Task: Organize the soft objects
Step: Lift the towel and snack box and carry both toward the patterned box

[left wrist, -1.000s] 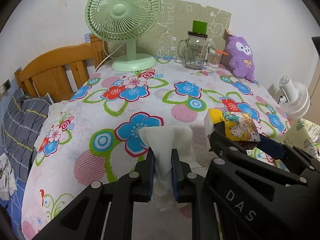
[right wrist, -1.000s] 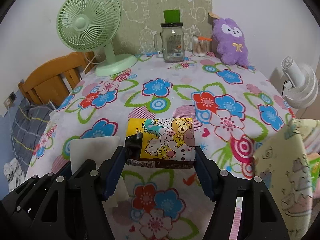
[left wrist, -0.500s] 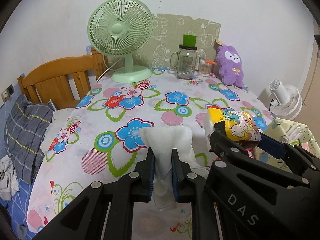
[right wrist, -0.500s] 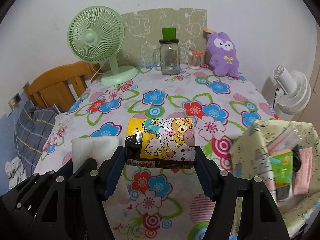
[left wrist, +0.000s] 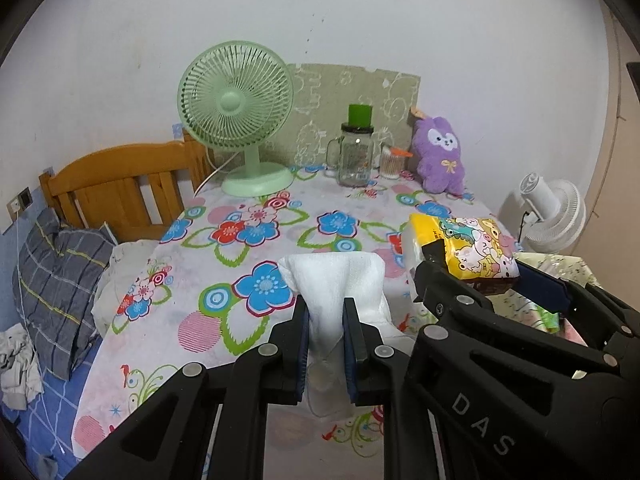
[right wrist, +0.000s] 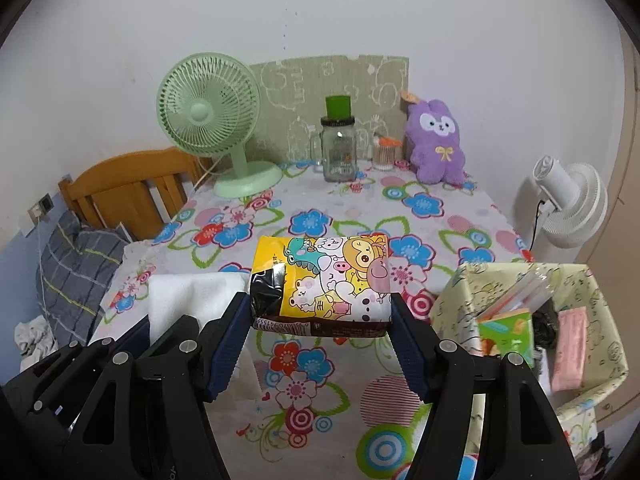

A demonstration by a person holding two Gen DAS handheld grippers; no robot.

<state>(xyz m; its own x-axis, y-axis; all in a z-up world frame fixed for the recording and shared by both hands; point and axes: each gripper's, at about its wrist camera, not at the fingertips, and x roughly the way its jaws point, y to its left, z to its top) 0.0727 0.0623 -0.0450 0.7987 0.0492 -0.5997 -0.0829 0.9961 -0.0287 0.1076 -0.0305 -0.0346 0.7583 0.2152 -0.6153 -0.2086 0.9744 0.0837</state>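
- White folded cloth point(left wrist: 334, 280): soft, matt, finely textured weave.
- Yellow cartoon-printed tissue pack point(right wrist: 324, 286): glossy plastic film, lightly crinkled.
- Left tongs point(left wrist: 325, 344) and right tongs point(right wrist: 320, 344): matt black plastic with ribbed blue pads and small metal rivets.
- Table point(right wrist: 440, 216): flowered cloth cover, matt.
- Purple plush rabbit point(right wrist: 436, 144): fuzzy fabric.
- Clear glass mug jar point(right wrist: 339, 152): shiny.
- Orange-brown bed headboard point(left wrist: 120, 184): smooth varnished wood.

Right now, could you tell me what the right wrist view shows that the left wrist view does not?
Only the right wrist view shows inside the fabric bin: a green packet and a pink packet. Only the left shows the left gripper pinching the white cloth. Both show the cartoon tissue pack, green fan and purple plush.
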